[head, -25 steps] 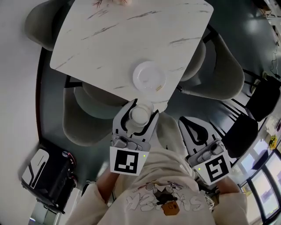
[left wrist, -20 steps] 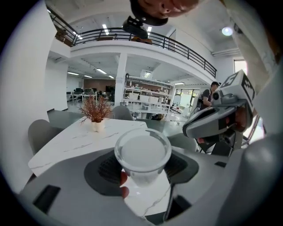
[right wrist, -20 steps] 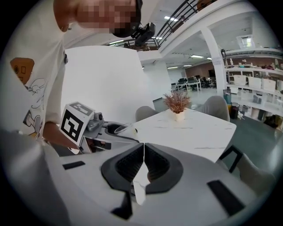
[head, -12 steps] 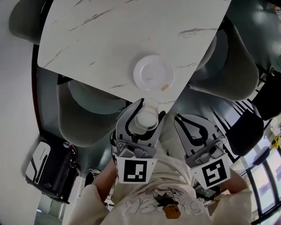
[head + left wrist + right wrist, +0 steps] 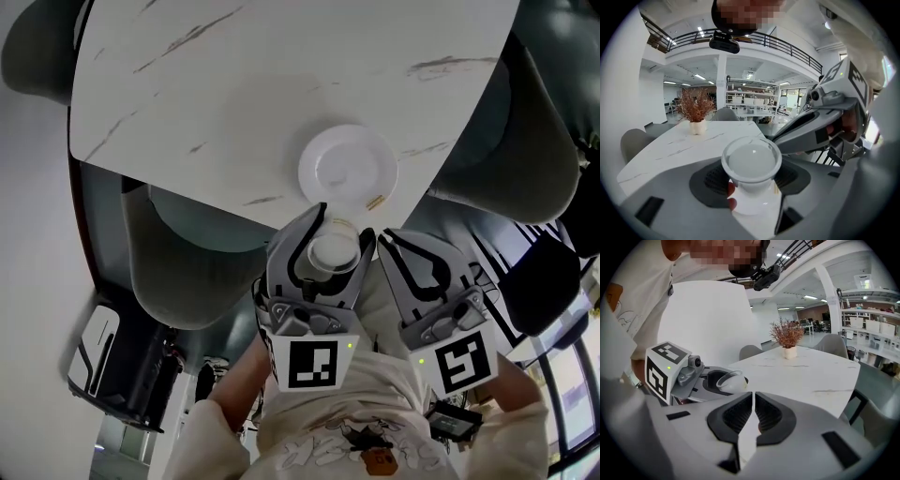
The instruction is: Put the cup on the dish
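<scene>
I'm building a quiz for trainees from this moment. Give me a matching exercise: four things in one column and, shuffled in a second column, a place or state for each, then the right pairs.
Things:
1. cup
2. dish
3. right tongs
4. potted plant

Places or states:
A. shut, with nothing between them
B. gripped by the left tongs
C. standing on the table, far from the person
D. lying bare near the table's edge

Pairs: 1-B, 2-D, 3-A, 4-C.
</scene>
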Motion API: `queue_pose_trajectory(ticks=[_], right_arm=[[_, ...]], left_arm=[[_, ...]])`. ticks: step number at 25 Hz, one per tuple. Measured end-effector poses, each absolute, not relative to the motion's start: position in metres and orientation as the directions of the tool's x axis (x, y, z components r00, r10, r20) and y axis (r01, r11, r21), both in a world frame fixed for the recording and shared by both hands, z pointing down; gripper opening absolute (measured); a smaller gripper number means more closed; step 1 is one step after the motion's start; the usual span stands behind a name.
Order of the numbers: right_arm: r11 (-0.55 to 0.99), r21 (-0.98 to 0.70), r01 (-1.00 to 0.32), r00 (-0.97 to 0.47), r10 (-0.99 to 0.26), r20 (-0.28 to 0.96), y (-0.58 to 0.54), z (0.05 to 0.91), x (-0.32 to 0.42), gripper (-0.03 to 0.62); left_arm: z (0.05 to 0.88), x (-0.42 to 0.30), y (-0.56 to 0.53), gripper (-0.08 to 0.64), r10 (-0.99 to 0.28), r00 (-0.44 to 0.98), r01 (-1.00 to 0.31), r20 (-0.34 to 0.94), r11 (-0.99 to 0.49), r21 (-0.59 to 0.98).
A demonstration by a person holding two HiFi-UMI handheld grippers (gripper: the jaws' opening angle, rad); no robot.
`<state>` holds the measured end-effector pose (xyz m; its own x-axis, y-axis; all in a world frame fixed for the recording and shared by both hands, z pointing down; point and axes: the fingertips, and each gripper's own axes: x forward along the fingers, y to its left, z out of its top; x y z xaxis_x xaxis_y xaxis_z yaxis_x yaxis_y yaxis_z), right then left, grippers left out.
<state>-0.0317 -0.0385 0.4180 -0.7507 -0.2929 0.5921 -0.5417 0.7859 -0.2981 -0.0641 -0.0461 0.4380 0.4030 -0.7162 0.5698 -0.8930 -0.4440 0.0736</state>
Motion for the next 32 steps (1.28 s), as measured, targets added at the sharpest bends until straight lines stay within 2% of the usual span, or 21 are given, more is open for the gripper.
queue_pose_trajectory(ticks=[12,32], right_arm=[[0.739,-0.338,-0.583,-0.730,-0.295,0.616,-0.055,0.478,-0.037,0.006],[0.682,-0.388,-0.620,-0.734,-0.330,0.593,-0.071,0.506,-0.041,0.006]], left_arm=[[0.493,-0.065,-0.057,0.265,-0.735,0.386,-0.896,0.558,-0.443,0.036],[0.524,-0.063,-0.078,0.265,-0.704,0.434,-0.858,0.562,-0.513,0.019]])
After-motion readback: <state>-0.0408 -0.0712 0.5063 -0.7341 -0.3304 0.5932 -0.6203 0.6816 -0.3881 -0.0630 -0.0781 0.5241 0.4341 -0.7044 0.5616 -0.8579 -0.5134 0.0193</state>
